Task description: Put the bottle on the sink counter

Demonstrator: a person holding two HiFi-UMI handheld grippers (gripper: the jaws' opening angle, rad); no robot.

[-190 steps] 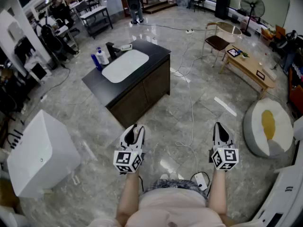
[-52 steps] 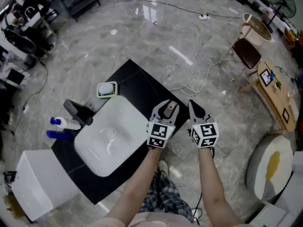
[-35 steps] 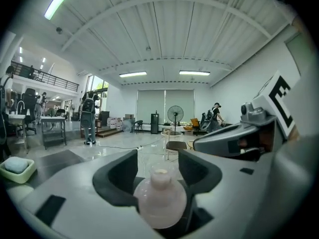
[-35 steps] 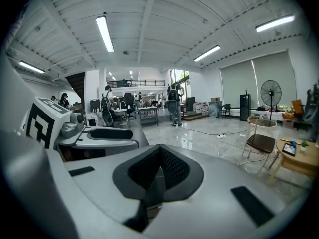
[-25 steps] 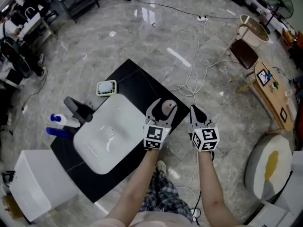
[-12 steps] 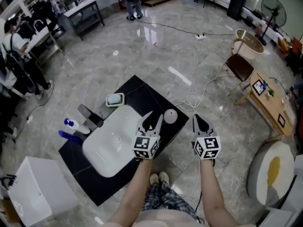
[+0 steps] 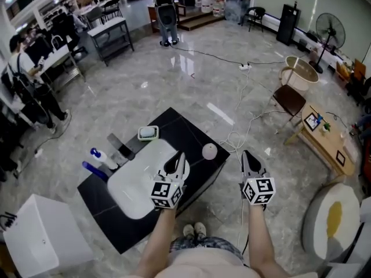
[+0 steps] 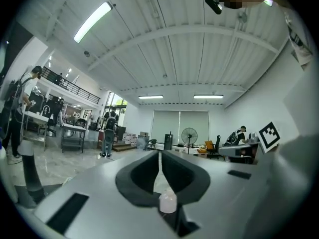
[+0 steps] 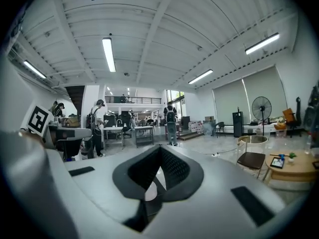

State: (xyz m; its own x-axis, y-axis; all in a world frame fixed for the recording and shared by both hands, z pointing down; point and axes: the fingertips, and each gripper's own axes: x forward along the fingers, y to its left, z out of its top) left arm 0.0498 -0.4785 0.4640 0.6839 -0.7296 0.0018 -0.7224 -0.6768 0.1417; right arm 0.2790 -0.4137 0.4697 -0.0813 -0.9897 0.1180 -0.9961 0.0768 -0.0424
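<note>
The bottle (image 7: 209,151), seen from above as a pale round top, stands by itself on the black sink counter (image 7: 185,129) near its right corner. My left gripper (image 7: 178,157) hangs over the white basin (image 7: 139,178), left of the bottle and clear of it. Its jaws are closing to a thin slit with nothing between them, as the left gripper view shows (image 8: 159,156). My right gripper (image 7: 248,155) floats over the floor to the right of the counter, shut and empty (image 9: 160,151).
A dark faucet (image 7: 119,146), a green soap dish (image 7: 148,133) and blue and white bottles (image 7: 95,155) sit along the counter's far side. A white box (image 7: 40,236) stands at lower left. Cables (image 7: 243,126), a chair (image 7: 288,100) and a wooden table (image 7: 324,141) lie to the right.
My left gripper has let go of the bottle, drawn back toward me over the basin, and its jaws have come together. The bottle stays on the counter.
</note>
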